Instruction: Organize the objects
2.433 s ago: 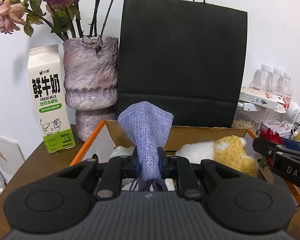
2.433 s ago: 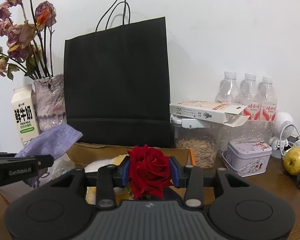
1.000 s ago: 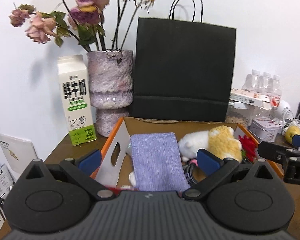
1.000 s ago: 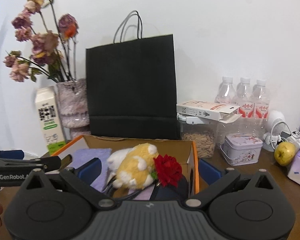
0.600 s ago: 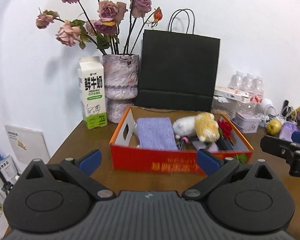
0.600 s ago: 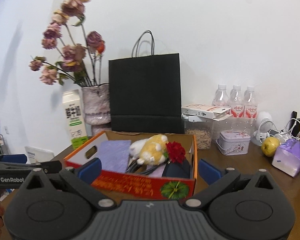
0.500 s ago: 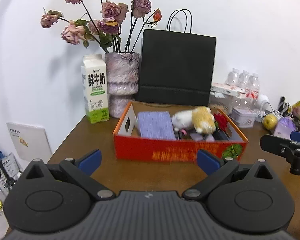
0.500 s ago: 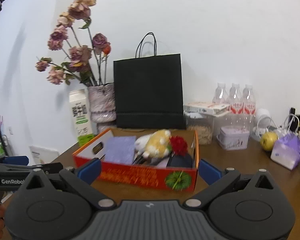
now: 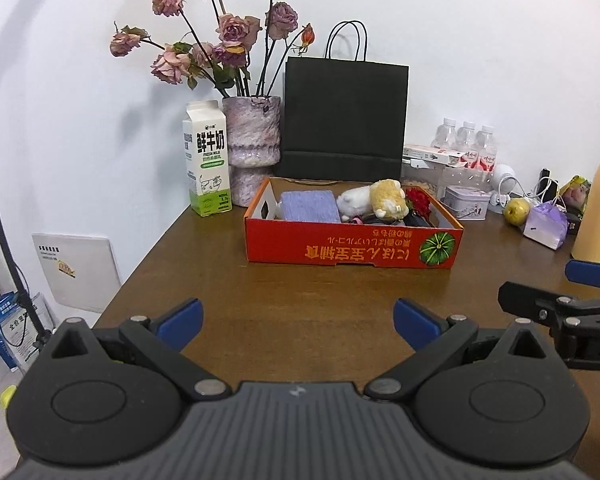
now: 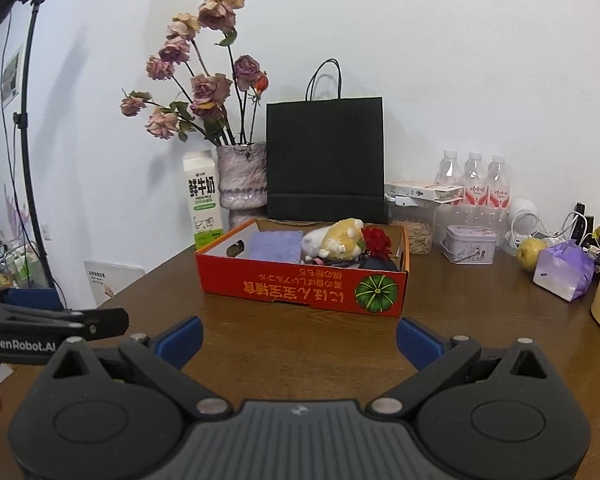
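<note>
Milk carton: a white-and-green milk carton (image 9: 207, 162) stands upright at the left of the frame's middle, just beside the vase.
Vase: a mottled pink-grey vase (image 9: 252, 148) holds dried roses (image 9: 212, 40) that reach to the top of the frame.
Paper bag: a black paper bag (image 9: 344, 120) stands against the wall, directly behind the box.
Box: a shallow red cardboard box (image 9: 352, 246) sits on the brown table (image 9: 300, 312) at the centre of both views, with a green pumpkin printed at its lower right corner.
Box contents: a folded purple cloth (image 9: 310, 207) lies in the left part, a white-and-yellow plush toy (image 9: 374, 200) in the middle, and a red rose (image 9: 418, 199) just right of the plush; dark items lie under them, too hidden to name.
Right of box: a clear jar of seeds (image 10: 416, 230), a small tin (image 9: 467, 201), three water bottles (image 9: 466, 140) and a yellow-green fruit (image 9: 517, 211) stand near the wall.
Left gripper: the left gripper (image 9: 298, 322) hovers over the table in the lower frame, well short of the box; its blue-tipped fingers (image 9: 180, 322) are spread wide and hold nothing.
Right gripper: the right gripper (image 10: 298, 338) is likewise low in its frame, in front of the box, fingers (image 10: 418, 342) wide apart and empty.
</note>
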Motion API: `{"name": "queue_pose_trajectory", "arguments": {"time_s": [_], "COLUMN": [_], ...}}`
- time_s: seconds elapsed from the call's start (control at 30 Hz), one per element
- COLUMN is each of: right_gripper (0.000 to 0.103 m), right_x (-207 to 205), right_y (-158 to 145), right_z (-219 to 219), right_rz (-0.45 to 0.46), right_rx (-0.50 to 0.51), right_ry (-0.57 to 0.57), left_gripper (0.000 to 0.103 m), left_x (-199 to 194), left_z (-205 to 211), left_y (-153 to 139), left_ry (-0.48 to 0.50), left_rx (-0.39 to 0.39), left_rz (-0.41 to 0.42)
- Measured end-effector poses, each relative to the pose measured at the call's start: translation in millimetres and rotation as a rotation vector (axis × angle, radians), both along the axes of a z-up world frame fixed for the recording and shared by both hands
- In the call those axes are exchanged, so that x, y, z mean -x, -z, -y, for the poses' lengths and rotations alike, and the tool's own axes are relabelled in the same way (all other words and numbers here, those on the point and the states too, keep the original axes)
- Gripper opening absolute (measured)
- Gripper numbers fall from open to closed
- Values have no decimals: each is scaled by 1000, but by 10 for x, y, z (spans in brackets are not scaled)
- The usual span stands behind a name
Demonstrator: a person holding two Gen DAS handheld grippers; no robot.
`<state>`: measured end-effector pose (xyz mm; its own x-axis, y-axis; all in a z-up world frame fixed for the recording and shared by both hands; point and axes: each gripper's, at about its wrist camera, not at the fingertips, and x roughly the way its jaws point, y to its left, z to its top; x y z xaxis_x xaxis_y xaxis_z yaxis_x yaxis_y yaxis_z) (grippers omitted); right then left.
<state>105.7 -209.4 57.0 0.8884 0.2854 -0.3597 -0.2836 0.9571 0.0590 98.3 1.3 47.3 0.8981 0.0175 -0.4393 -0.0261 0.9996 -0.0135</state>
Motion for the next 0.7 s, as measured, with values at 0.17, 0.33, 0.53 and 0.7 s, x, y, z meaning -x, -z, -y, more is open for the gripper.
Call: {"name": "queue_pose_trajectory", "arguments": {"time_s": [0.17,0.33,0.53,0.7], "right_gripper": [103,103,103,103], "right_x": [110,175,218,247], "right_y": [-30,-48,-51,-47], "right_z": [18,12,10,4], "right_rz": [9,15,16,18], "right_rx": [-6,-2,0,3], "right_ry": [0,-3,-4,-6], "left_gripper": [103,103,103,103], "left_x": [112,174,215,224], "left_z": [8,7,3,-5], "left_y": [7,3,-14,-18], "left_ry": [-3,-8,-13,-16], "left_rx": [2,-1,-3,-1], "left_rz": [-1,0,1,1]}}
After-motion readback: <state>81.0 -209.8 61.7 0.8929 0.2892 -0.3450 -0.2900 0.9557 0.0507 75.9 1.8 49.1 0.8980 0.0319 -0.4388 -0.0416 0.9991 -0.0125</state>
